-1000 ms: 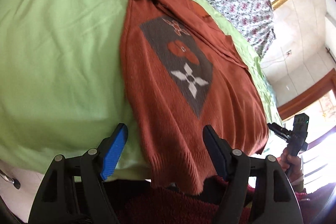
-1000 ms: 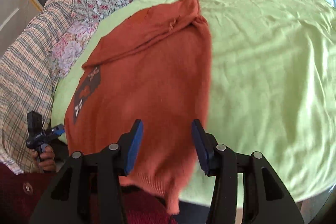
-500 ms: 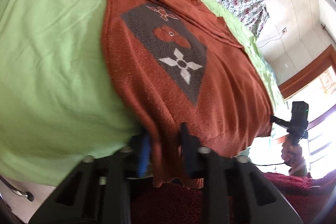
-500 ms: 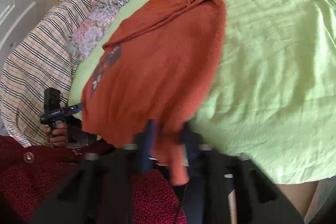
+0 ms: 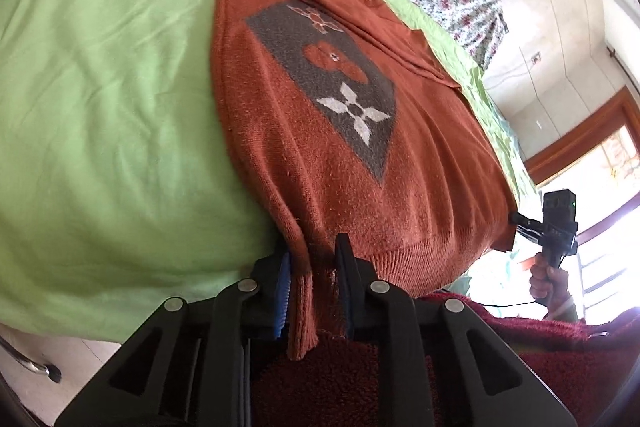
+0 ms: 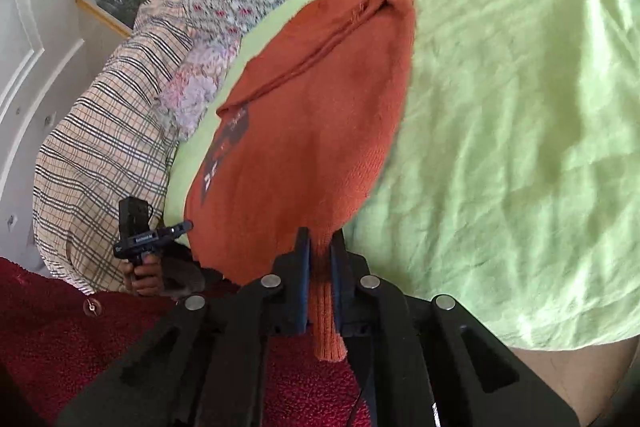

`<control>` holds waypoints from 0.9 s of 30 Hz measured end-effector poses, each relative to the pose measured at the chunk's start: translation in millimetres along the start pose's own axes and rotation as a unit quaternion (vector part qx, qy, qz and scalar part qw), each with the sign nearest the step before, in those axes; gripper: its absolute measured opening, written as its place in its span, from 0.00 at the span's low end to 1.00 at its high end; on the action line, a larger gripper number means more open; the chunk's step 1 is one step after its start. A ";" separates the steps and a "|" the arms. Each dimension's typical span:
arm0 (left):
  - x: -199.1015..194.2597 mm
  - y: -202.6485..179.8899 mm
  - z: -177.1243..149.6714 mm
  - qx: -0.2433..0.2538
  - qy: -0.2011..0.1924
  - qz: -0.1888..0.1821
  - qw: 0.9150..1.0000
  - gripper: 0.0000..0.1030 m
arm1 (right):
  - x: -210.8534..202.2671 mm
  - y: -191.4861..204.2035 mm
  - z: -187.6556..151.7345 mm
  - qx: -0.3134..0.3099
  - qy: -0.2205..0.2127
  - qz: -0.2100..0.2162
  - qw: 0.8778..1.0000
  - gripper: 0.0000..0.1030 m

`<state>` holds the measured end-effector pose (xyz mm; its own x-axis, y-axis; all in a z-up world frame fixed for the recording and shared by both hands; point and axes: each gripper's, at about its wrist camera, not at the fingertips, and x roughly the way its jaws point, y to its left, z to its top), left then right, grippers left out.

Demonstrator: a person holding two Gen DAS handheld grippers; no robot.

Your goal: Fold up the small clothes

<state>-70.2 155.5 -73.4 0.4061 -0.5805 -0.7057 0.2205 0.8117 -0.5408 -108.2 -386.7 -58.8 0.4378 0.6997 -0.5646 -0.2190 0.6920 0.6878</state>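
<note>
Sweater (image 5: 344, 163), rust-orange w/ grey flower patch, lies flat on green bedsheet (image 5: 104, 99), its ribbed hem hanging over the near bed edge. Left claw (image 5: 312, 267) has just closed and pinches one hem corner; right claw (image 6: 320, 259) has also just closed, pinching the other corner.

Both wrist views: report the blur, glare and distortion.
Left wrist view: sharp on the sweater, window blown out at right, fisheye bowing the green sheet. Right wrist view: slight blur along the sweater's right edge, even daylight, dark corners.
</note>
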 end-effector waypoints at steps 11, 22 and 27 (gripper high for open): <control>-3.7 12.5 -1.0 0.022 0.014 -0.036 0.999 0.12 | 7.4 4.5 -3.0 0.001 -0.006 0.014 1.000 0.14; -35.8 2.5 1.6 0.021 -0.061 -0.047 0.997 0.04 | -13.5 18.6 10.0 0.003 -0.079 0.063 0.995 0.09; -50.1 -9.2 21.7 0.019 -0.116 -0.055 0.991 0.04 | -19.2 31.5 28.8 -0.005 -0.106 0.087 0.991 0.09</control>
<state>-73.3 178.6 -23.2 0.5701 -0.6391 -0.5162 0.3069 0.7485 -0.5878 -98.4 -383.5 -13.2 0.5662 0.7556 -0.3292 -0.3144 0.5673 0.7612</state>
